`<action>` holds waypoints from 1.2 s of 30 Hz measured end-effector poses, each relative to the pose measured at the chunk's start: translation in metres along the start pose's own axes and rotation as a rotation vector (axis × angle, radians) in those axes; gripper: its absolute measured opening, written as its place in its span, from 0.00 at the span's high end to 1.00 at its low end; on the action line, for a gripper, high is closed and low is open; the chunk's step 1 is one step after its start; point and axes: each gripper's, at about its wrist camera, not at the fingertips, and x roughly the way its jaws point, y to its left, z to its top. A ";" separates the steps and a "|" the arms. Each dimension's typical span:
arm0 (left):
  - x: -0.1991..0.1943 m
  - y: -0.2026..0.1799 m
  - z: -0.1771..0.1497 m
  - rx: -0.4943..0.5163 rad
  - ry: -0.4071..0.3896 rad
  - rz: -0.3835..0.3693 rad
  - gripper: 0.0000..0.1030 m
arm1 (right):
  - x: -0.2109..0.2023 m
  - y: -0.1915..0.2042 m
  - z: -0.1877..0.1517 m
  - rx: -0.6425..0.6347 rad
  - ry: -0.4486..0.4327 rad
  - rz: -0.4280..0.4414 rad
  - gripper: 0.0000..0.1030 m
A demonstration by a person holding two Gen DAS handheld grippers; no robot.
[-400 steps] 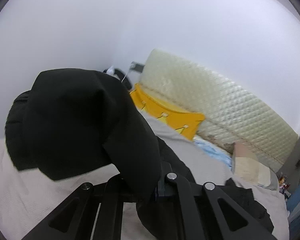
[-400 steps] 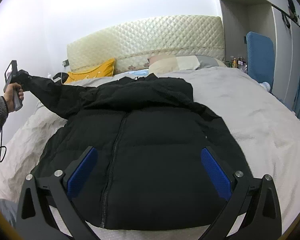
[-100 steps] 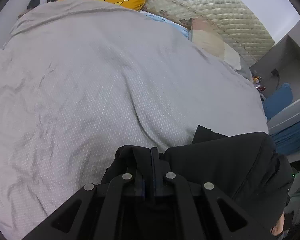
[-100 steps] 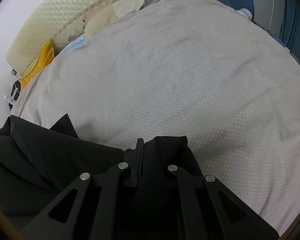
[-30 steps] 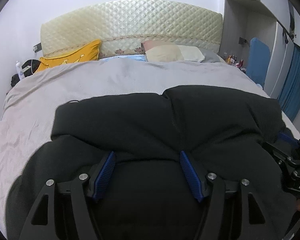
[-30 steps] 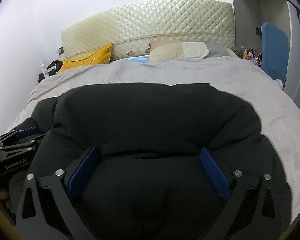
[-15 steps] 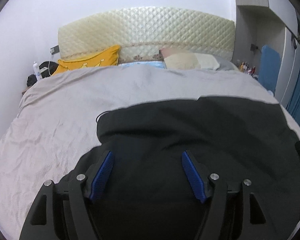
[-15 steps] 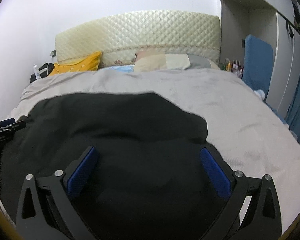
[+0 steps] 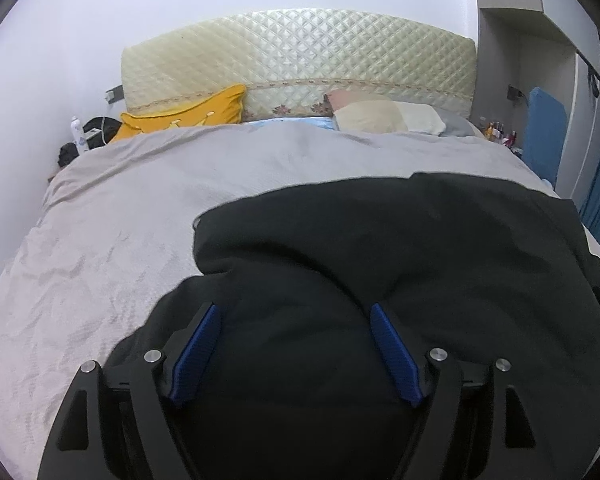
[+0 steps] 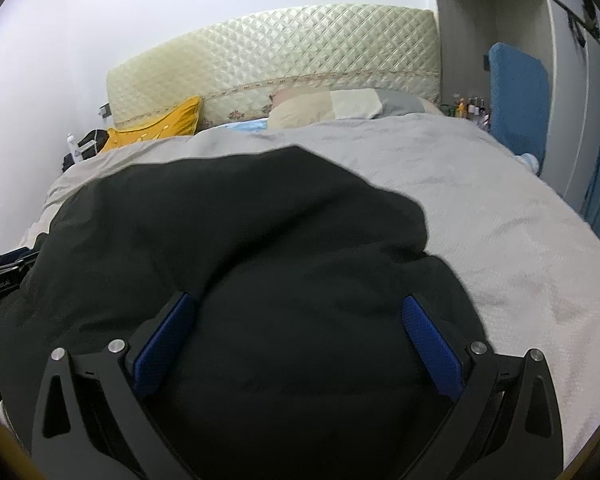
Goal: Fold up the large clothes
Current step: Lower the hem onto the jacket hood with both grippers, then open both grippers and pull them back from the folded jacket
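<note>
Across both wrist views, a bed (image 9: 148,208) with a pale grey cover fills most of the frame, running from 6 o'clock up to the quilted cream headboard (image 9: 300,52) at 12. White wall above it, grey wardrobe at 2 o'clock.

Black puffer jacket (image 9: 380,248) lies bundled on the near half of the bed, folded over on itself; in the left wrist view it spreads from centre to 3 o'clock, in the right wrist view (image 10: 228,232) from centre to 9 o'clock. Bare cover shows at 9 o'clock in the left view, at 3 o'clock in the right.

Yellow cushion (image 9: 184,114) leans at the headboard at 11 o'clock. Beige-and-grey pillow (image 9: 388,116) sits at 1 o'clock, light blue fabric between the two. Blue padded panel (image 10: 518,96) stands at 2 o'clock beside the wardrobe, blue curtain at 3.

Left tongs (image 9: 294,346) at 6 o'clock: jaws opening, blue pads apart, jacket bulging up between them but pads not pressing it — released. Right tongs (image 10: 298,344) at 6 o'clock: jaws spread wide, jacket between, nothing clamped — released. Left tongs' black body also shows at 9 o'clock in the right view, at the jacket's edge.

Small bottles on a side shelf at 2 o'clock, too small to tell apart.
</note>
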 end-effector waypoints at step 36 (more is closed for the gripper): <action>-0.369 -0.033 0.000 0.000 -0.375 -0.229 0.18 | -0.351 0.098 0.031 -0.060 -0.502 0.125 0.00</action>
